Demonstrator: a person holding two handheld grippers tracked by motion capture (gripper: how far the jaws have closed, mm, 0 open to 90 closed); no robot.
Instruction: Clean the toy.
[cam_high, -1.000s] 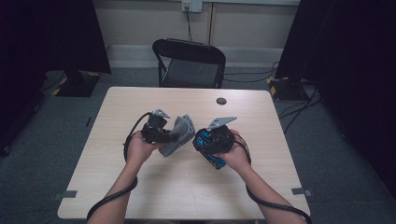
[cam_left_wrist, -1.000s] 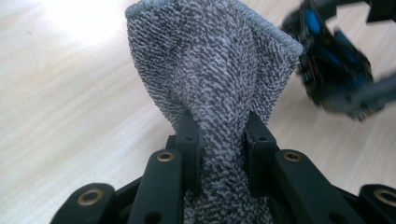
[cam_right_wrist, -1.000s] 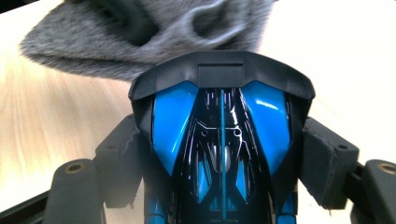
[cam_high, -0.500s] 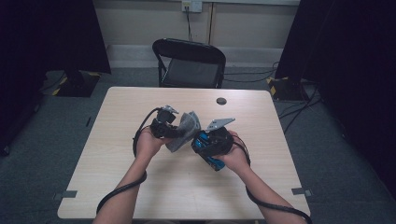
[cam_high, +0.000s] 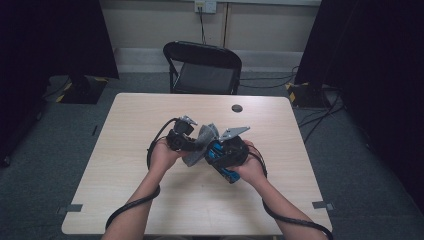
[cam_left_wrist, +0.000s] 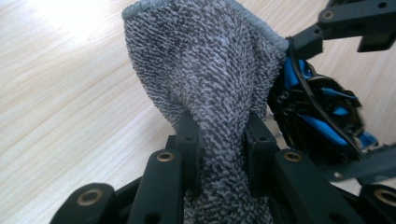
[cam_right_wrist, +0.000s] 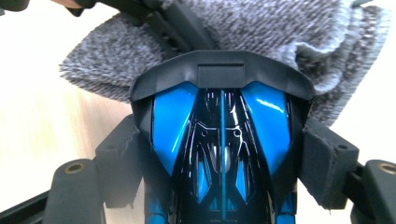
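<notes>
A grey knitted cloth (cam_left_wrist: 210, 70) is pinched between the jaws of my left gripper (cam_left_wrist: 223, 135), which is shut on it. The cloth (cam_high: 199, 142) hangs over the middle of the table and touches a glossy blue and black toy car (cam_right_wrist: 222, 140). My right gripper (cam_right_wrist: 224, 158) is shut on that car, with a padded jaw on each side. In the high view the left gripper (cam_high: 184, 137) and the right gripper (cam_high: 227, 149) are held close together above the wooden table (cam_high: 125, 150). The car (cam_left_wrist: 317, 116) sits just right of the cloth.
A small black round disc (cam_high: 237, 108) lies near the table's far edge. A black folding chair (cam_high: 205, 65) stands behind the table. Cables trail from both grippers toward the near edge. Dark curtains flank the room.
The left gripper has moved right and a little farther away with the cloth, bringing it against the car. The right gripper has hardly moved.
</notes>
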